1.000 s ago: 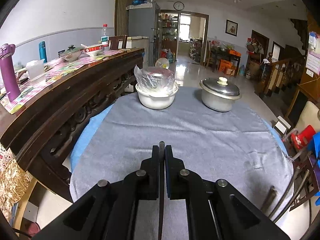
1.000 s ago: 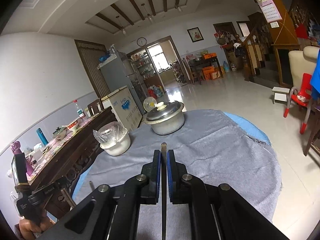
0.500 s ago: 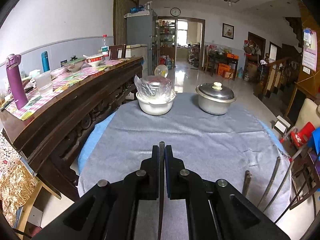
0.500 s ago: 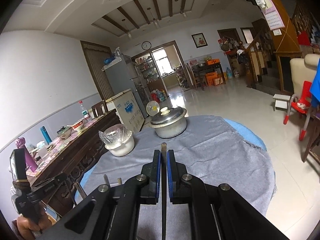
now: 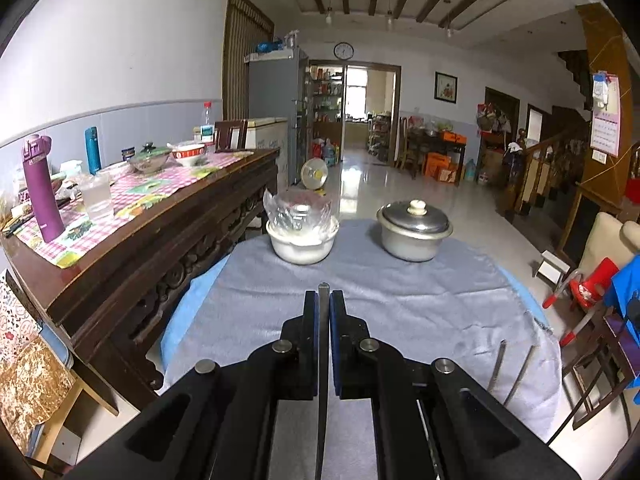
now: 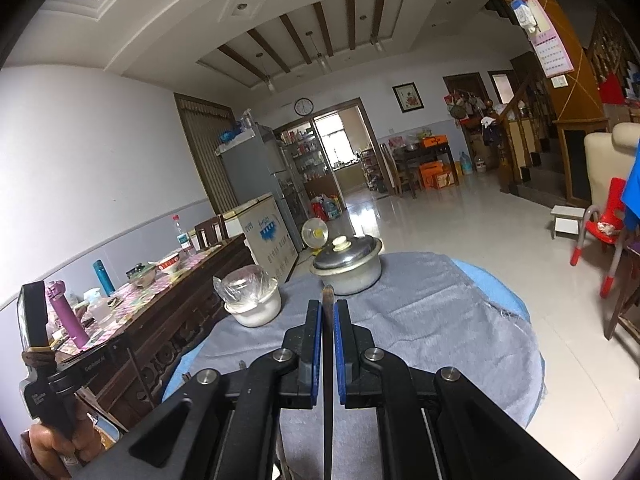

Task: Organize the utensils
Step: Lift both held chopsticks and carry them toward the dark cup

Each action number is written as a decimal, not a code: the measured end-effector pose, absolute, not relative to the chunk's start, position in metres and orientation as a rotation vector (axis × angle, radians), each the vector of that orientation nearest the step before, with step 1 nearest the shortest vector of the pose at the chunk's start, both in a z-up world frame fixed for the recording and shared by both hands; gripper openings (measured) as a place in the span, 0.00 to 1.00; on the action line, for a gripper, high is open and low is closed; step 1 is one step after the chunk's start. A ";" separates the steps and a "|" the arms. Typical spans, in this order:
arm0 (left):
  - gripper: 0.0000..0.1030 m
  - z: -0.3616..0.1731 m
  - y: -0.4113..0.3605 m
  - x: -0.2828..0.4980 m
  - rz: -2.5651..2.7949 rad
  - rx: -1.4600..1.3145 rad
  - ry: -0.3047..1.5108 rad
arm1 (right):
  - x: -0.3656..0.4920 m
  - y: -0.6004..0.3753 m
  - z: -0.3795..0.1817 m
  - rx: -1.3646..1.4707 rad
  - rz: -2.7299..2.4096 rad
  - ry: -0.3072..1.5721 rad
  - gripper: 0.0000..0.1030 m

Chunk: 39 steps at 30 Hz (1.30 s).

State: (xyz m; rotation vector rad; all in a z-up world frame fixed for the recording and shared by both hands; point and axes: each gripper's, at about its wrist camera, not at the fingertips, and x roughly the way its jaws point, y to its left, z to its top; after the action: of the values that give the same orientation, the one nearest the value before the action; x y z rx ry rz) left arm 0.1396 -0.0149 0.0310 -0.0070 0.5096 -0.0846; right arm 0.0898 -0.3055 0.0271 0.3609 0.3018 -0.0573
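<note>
My left gripper [image 5: 323, 304] is shut, its jaws together with a thin metal strip between them, held above the round table covered by a grey cloth [image 5: 400, 300]. Two thin metal utensil handles [image 5: 510, 372] lie on the cloth at its near right. My right gripper [image 6: 328, 312] is shut the same way, above the near side of the cloth [image 6: 440, 320]. What lies under either gripper is hidden by its body.
A white bowl with a plastic bag [image 5: 302, 236] and a lidded metal pot [image 5: 414, 232] stand at the table's far side. A dark wooden sideboard [image 5: 140, 232] with bottles and dishes runs along the left. Chairs [image 5: 592, 300] stand at the right.
Both grippers have risen and pulled back from the table; the views tilt upward. The two utensil handles have come into the left wrist view at the near right.
</note>
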 end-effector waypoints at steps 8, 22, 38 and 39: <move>0.05 0.046 -0.018 0.131 -0.100 -0.011 0.483 | 0.081 -0.303 0.040 0.354 -0.047 0.276 0.07; 0.05 0.074 -0.026 0.116 -0.155 -0.032 0.426 | 0.065 -0.299 0.062 0.350 -0.009 0.228 0.07; 0.05 0.096 -0.031 0.109 -0.186 -0.054 0.377 | 0.057 -0.288 0.084 0.339 0.048 0.188 0.07; 0.05 0.097 -0.030 0.109 -0.187 -0.057 0.374 | 0.057 -0.287 0.084 0.340 0.053 0.187 0.07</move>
State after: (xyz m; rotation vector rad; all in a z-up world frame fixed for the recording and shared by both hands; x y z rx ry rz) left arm 0.1089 -0.0304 0.0973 -0.0570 0.3737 -0.1869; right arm 0.0573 -0.2865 0.0843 0.3401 0.1869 0.0534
